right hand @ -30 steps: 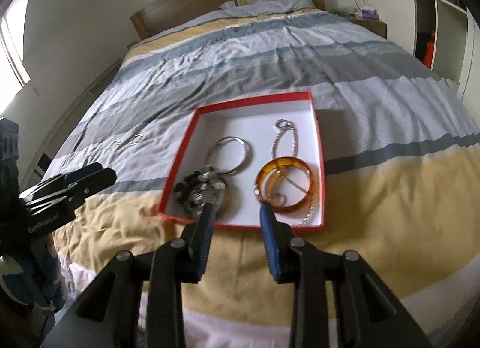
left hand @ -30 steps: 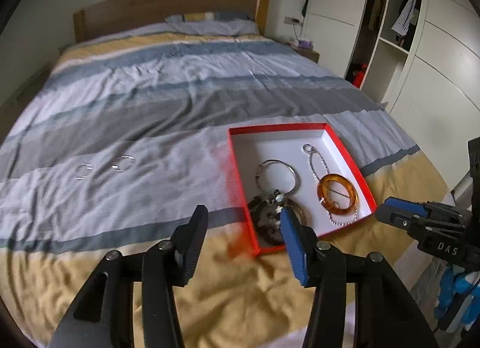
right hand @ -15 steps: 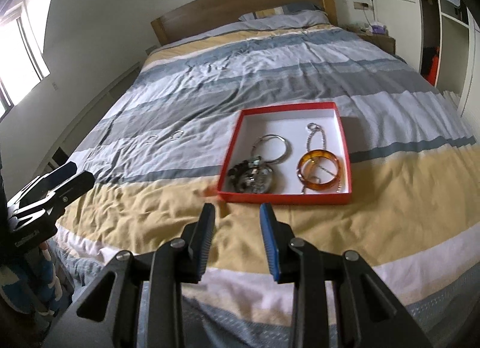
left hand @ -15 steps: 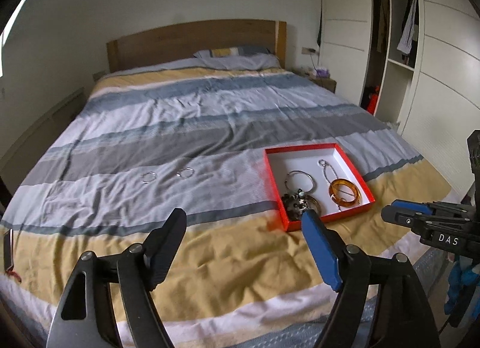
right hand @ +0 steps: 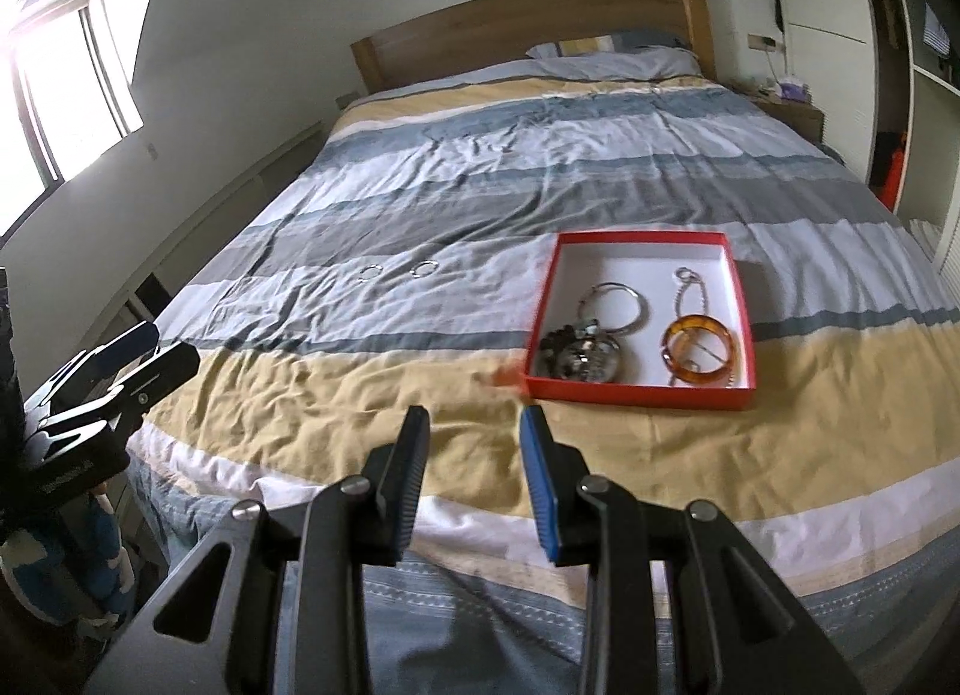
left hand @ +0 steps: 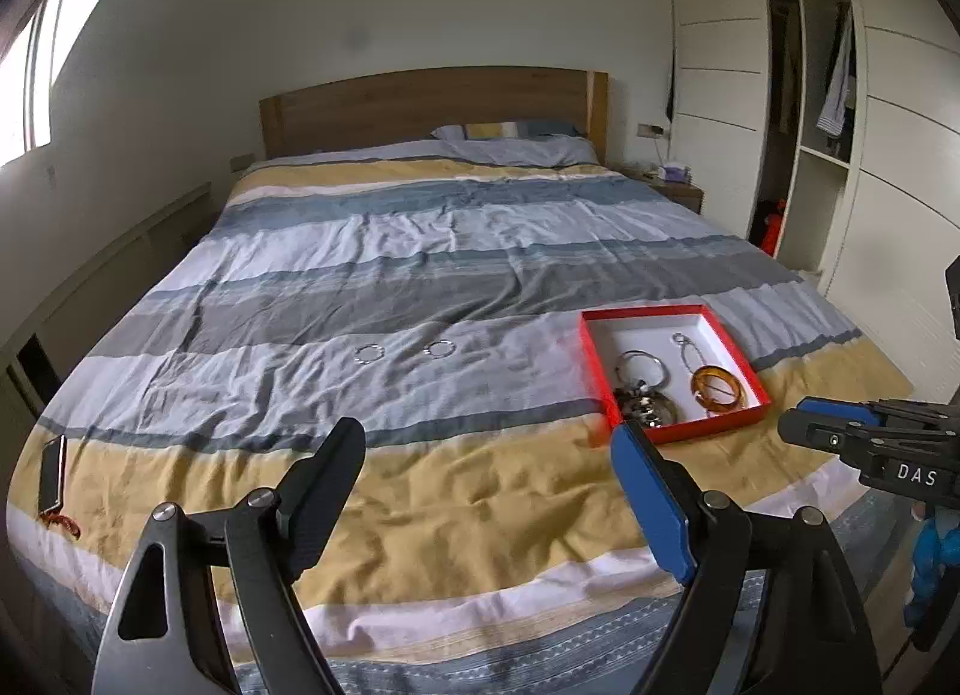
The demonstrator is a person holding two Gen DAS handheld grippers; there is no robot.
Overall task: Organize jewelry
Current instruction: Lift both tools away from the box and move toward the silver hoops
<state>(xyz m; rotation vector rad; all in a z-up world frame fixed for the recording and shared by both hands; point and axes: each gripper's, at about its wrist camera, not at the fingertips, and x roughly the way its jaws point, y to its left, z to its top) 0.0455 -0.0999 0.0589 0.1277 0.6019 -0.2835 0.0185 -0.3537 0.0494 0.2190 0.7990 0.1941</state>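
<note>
A red-rimmed white box lies on the bed's right side. Inside are an amber bangle, a silver hoop, a chain and a dark beaded piece. Two small silver rings rest on the grey stripe left of the box. My left gripper hovers over the bed's foot, its jaws opening wide, with nothing between them. My right gripper stands partly open and holds nothing, short of the box.
A phone-like object with a reddish strap lies at the bed's near left corner. A wardrobe lines the right wall. A nightstand sits by the headboard. A window is on the left.
Both grippers pulled back and up from the box toward the bed's foot. The left jaws spread much wider; the right jaws kept their gap. The whole bed now shows.
</note>
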